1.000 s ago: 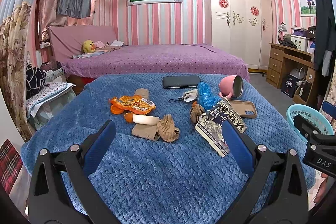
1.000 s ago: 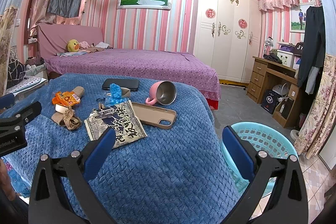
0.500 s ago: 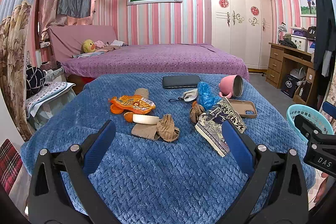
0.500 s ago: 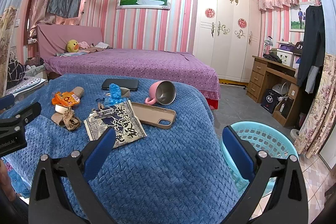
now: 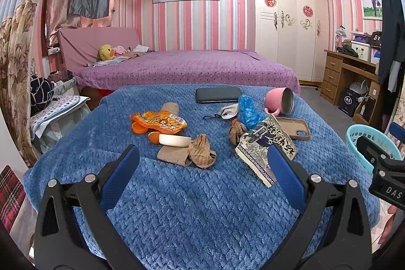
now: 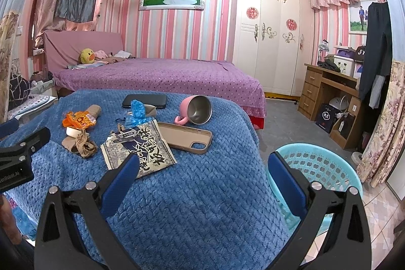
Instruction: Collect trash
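Observation:
Litter lies on the blue blanket (image 5: pixel 192 206): an orange snack wrapper (image 5: pixel 158 120), crumpled brown paper (image 5: pixel 201 154), a blue plastic bag (image 5: pixel 246 111) and a dark printed packet (image 5: pixel 265 146) (image 6: pixel 138 148). A turquoise basket (image 6: pixel 316 168) stands on the floor at the right. My left gripper (image 5: pixel 201 168) hovers open just short of the brown paper, holding nothing. My right gripper (image 6: pixel 201 170) hangs open over the blanket's right edge, the packet by its left finger and the basket behind its right finger.
A pink mug (image 6: pixel 197 110) lies on its side beside a tan phone case (image 6: pixel 184 137); a black phone (image 5: pixel 217 95) and a mask (image 5: pixel 229 111) lie further back. A purple bed (image 5: pixel 187 67), wardrobe (image 6: pixel 273 42) and wooden desk (image 6: pixel 329 92) stand behind.

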`<act>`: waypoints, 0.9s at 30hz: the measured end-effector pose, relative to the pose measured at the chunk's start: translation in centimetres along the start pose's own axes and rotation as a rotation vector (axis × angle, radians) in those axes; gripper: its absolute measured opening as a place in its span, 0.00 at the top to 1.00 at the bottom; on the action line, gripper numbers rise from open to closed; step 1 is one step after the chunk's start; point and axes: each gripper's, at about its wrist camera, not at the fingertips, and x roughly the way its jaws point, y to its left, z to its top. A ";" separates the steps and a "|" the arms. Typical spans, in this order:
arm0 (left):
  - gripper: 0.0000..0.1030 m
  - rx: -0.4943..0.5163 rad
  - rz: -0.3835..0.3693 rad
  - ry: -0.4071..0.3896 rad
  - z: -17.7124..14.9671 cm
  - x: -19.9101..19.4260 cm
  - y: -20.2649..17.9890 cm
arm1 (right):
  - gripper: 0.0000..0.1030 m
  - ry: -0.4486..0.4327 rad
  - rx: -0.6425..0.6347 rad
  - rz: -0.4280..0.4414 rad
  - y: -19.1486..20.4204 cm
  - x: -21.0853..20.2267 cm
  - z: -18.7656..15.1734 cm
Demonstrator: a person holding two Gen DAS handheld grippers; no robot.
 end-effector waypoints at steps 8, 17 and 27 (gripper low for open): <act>0.05 0.000 0.002 0.008 -0.1 0.4 0.1 | 0.04 0.007 0.018 -0.001 -0.2 0.3 0.0; 0.05 0.004 0.006 0.019 -0.4 0.5 0.3 | 0.04 0.014 0.037 0.001 -0.4 0.4 0.0; 0.05 0.005 0.006 0.023 -0.3 0.8 0.4 | 0.04 0.029 0.044 -0.006 -0.8 0.9 -0.1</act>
